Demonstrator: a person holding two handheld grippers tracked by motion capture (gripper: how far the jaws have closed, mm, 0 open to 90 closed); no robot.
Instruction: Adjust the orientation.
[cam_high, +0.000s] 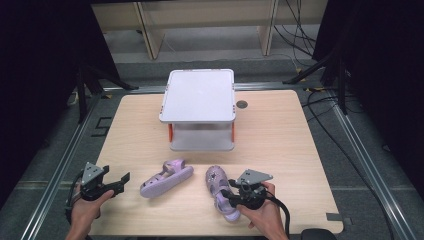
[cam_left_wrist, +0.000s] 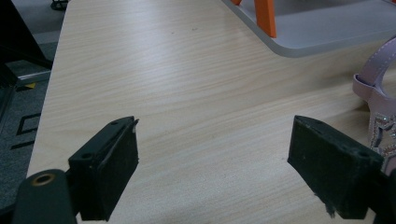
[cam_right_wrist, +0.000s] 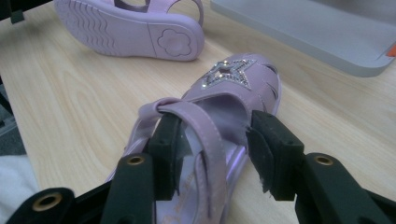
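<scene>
Upright lilac sandal (cam_high: 220, 192) with a glittery star on its toe sat near the front edge of the surface (cam_high: 280, 150), right of centre, toe pointing away from me. In the right gripper view that sandal (cam_right_wrist: 224, 93) ran lengthwise between my fingers (cam_right_wrist: 273, 156), ankle strap looped across the gap. My right gripper (cam_high: 235, 196) was at its heel end. Fingers half spread: the left one sat against the strap and inner side, the right one stood just off the sandal's side wall, so I logged no pinch. My right hand (cam_high: 262, 212) was wrapped round the gripper body, cable trailing off toward the front edge.

Second lilac sandal (cam_high: 166, 178) lay just left of the first, tipped on its side, apart from it; its sole with a wavy tread and a flower stamp faced my right gripper's camera (cam_right_wrist: 130, 30).

My left gripper (cam_high: 116, 182) was over the front-left corner of the surface, near the tipped sandal's toe but not touching it. Its fingers (cam_left_wrist: 109, 175) were spread wide, bare wood between them; a strap of the tipped sandal (cam_left_wrist: 378, 93) showed at the right edge of the left gripper view.

Behind both sandals, mid-surface, stood a white two-tier rack (cam_high: 198, 95) with orange posts, well apart from them.
</scene>
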